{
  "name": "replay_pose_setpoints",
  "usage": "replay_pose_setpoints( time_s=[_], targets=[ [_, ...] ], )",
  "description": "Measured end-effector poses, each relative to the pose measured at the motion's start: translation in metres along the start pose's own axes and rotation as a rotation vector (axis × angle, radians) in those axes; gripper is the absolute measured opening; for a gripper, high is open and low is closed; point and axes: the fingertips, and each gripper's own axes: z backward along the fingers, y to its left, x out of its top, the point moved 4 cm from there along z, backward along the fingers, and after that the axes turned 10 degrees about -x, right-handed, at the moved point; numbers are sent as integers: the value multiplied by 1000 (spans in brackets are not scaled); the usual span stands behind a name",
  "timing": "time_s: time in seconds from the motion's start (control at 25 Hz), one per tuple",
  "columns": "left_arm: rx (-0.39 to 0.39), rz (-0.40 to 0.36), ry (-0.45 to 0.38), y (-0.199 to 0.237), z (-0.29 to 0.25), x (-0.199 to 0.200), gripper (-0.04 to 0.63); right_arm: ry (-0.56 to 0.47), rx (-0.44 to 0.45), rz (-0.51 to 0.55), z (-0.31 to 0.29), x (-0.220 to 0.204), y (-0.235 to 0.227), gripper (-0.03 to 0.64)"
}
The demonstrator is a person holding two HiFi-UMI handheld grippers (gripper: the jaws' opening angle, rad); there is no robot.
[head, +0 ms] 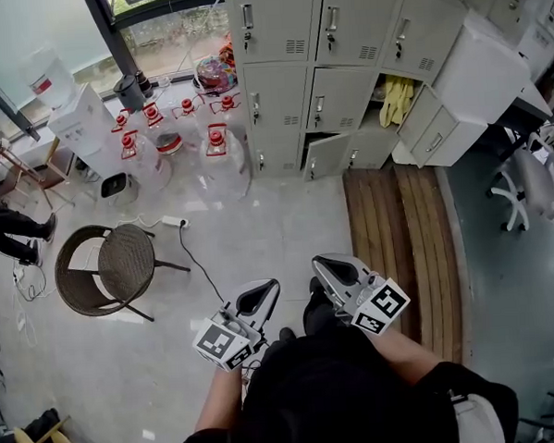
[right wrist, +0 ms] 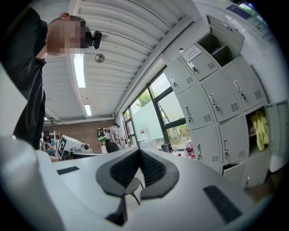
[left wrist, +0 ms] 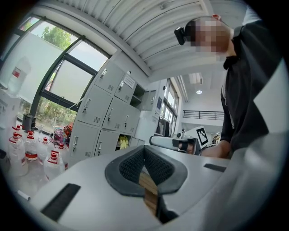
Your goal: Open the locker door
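Observation:
A bank of grey lockers (head: 334,74) stands across the room, far from both grippers. One compartment is open, with something yellow (head: 396,100) inside, and a bottom door (head: 326,155) is slightly ajar. The left gripper (head: 262,295) and right gripper (head: 328,267) are held side by side close to the person's body, pointing toward the lockers. Both are shut, with nothing between the jaws. In the left gripper view the left gripper (left wrist: 144,149) has its pads meeting, with the lockers (left wrist: 104,122) behind. The right gripper view shows the right gripper (right wrist: 139,152) likewise closed, and the lockers (right wrist: 216,108) at right.
Several water bottles with red caps (head: 184,128) and a white water dispenser (head: 87,129) stand left of the lockers. A wicker chair (head: 108,266) and a power strip (head: 173,221) are on the floor at left. A wooden platform (head: 403,237) lies ahead right, beside a white cabinet (head: 478,80).

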Motion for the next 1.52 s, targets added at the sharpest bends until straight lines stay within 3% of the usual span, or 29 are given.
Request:
replay_pose_setpoints(
  time_s=[0.48, 0.8, 1.2, 1.52],
  targets=[
    [6, -13, 63, 66, -90, 11, 11, -22, 40, -21, -50, 16, -97, 11],
    [87, -9, 59, 108, -144, 40, 11, 17, 118, -51, -99, 39, -165, 11],
    [207, -19, 43, 152, -181, 57, 11, 30, 264, -64, -148, 50, -210, 11],
    [221, 35, 31, 193, -174, 59, 11, 57, 229, -105, -182, 36, -225, 11]
  ],
)
